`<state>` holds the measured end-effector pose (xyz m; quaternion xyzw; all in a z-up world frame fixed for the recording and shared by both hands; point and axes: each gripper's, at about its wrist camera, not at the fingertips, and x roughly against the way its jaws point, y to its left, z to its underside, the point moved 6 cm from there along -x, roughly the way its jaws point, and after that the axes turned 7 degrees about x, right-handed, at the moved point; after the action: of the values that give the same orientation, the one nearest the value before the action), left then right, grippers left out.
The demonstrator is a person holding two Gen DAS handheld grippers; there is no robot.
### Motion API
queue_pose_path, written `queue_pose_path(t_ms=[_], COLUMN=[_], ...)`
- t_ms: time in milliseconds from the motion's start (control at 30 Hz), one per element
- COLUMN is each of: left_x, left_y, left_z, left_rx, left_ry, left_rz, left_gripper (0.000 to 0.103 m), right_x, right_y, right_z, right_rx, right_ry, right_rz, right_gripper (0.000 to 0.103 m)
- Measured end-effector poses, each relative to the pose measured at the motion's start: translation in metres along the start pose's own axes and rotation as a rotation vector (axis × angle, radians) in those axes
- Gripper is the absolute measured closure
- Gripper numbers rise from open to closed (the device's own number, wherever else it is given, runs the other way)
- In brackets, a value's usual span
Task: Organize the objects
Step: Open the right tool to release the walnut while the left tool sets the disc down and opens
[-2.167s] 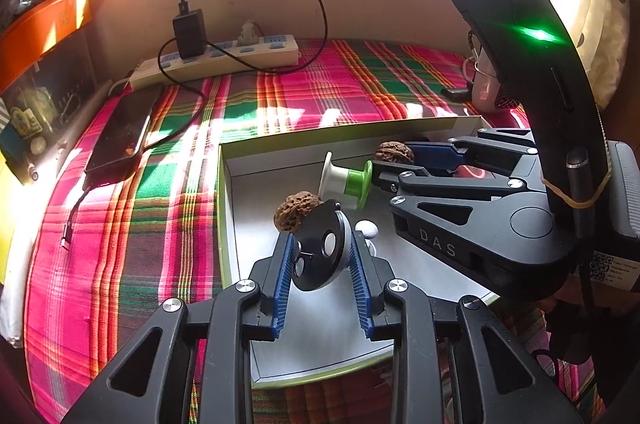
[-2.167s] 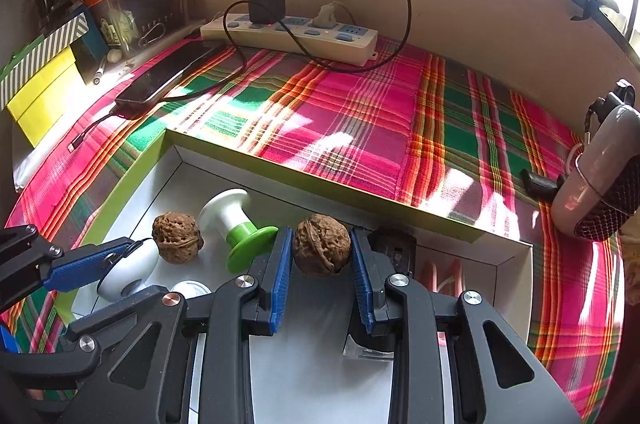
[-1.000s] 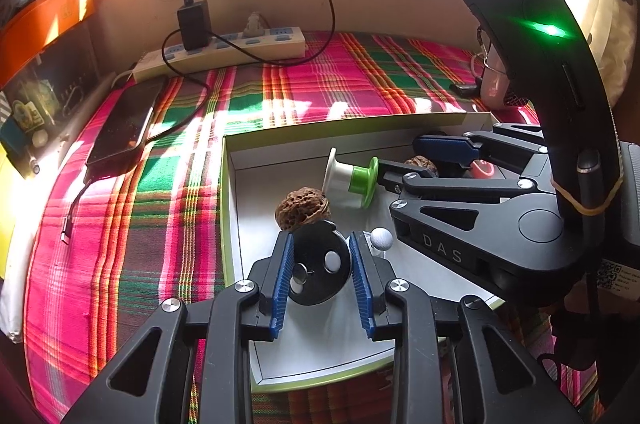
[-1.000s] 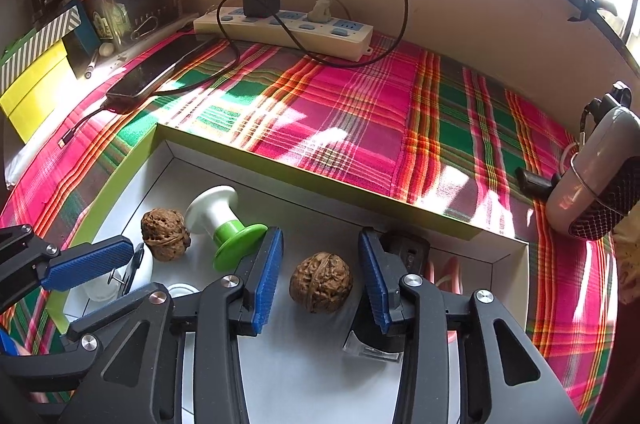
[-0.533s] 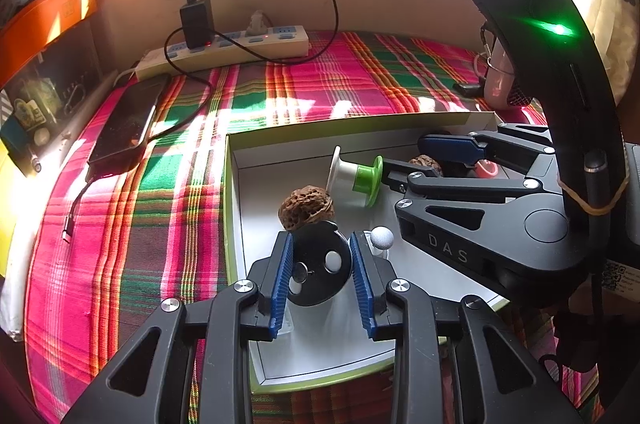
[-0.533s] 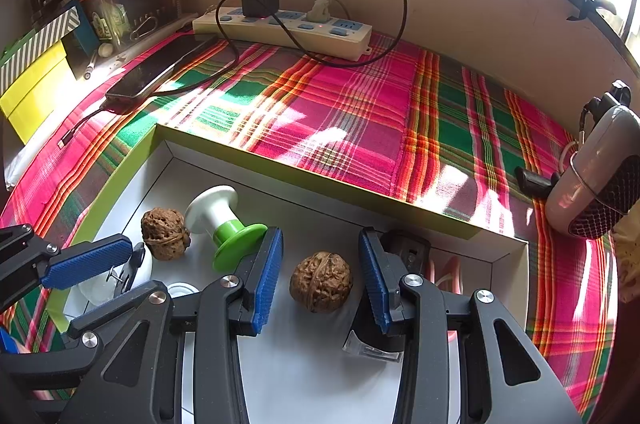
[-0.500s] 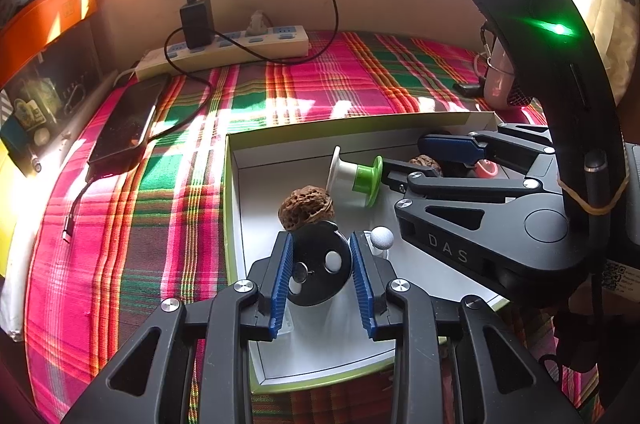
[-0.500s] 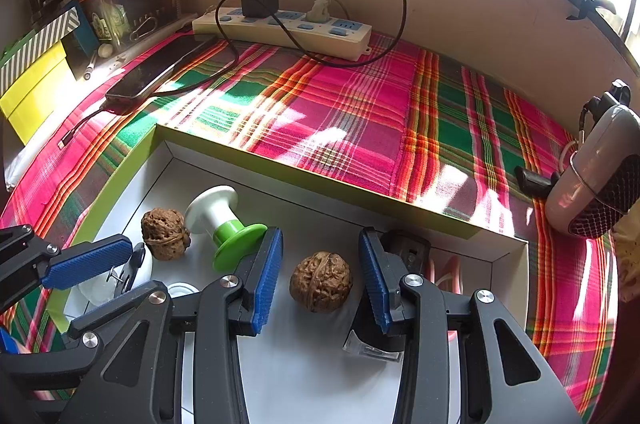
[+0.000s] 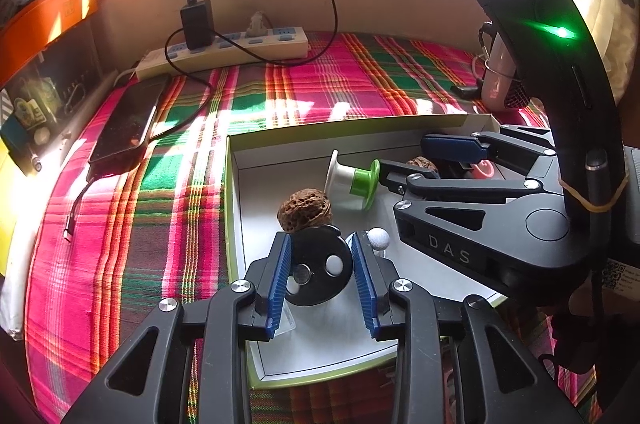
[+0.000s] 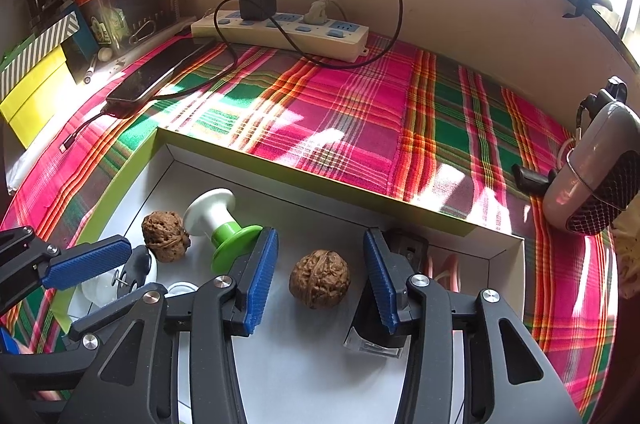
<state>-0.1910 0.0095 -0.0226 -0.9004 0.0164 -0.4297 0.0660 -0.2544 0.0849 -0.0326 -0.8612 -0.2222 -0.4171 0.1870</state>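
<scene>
Right hand-held gripper [image 9: 448, 160] reads "DAS" (white lettering).

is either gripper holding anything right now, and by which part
Nothing is held. The right gripper stands open around the walnut, clear of it; the left gripper has just been opening off the black disc.

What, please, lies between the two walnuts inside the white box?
In the right wrist view, a white-and-green spool lies on its side between the dark walnut and the lighter walnut.
</scene>
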Motion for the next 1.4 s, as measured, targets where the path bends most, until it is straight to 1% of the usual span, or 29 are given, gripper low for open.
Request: queue_pose_path(t_ms=[500, 900, 1200, 1400], left_x=[0.020, 0.040, 0.058, 0.069], left_y=[-0.002, -0.001, 0.006, 0.014], left_z=[0.000, 0.009, 0.019, 0.030], left_rx=[0.008, 0.011, 0.023, 0.051], left_ry=[-0.027, -0.048, -0.077, -0.084], left_rz=[0.005, 0.012, 0.008, 0.019], left_gripper=[0.073, 0.073, 0.073, 0.073], right_x=[0.015, 0.045, 0.070, 0.091], right_y=[0.002, 0.007, 0.012, 0.013], right_z=[0.002, 0.010, 0.024, 0.039], right_rx=[-0.013, -0.041, -0.096, -0.118], right_ry=[-0.016, -0.058, -0.092, -0.116], right_rz=[0.002, 0.013, 0.011, 0.035], right_gripper=[0.057, 0.057, 0.057, 0.057])
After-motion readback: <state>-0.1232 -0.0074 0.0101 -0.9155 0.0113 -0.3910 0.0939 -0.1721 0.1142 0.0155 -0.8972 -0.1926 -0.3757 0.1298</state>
